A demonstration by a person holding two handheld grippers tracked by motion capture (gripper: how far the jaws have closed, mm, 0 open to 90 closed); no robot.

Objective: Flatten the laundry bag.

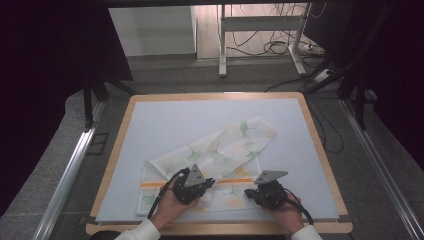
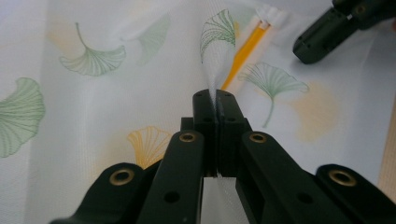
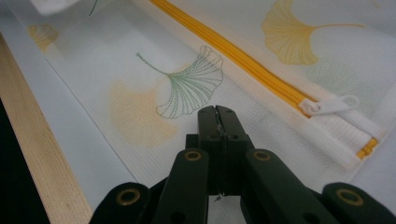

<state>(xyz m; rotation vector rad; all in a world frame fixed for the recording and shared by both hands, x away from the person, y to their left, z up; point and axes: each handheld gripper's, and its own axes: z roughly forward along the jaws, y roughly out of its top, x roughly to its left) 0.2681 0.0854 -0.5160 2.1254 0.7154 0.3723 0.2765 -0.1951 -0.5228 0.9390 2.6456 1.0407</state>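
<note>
1. A white mesh bag (image 1: 210, 165) printed with ginkgo leaves lies on the pale mat (image 1: 165, 120), toward its 6 o'clock edge, one end trailing off to 1 o'clock.
2. An orange zipper (image 1: 160, 184) runs across the bag; its white pull (image 3: 329, 105) sits at the right end.
3. The left gripper (image 1: 209, 182) is clenched on a raised fold of the bag.
4. The right gripper (image 1: 248, 193), at the bag's 3 o'clock corner, is clenched on its mesh.

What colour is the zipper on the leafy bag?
Orange-yellow zipper with a white pull; right gripper view shows it best.
</note>
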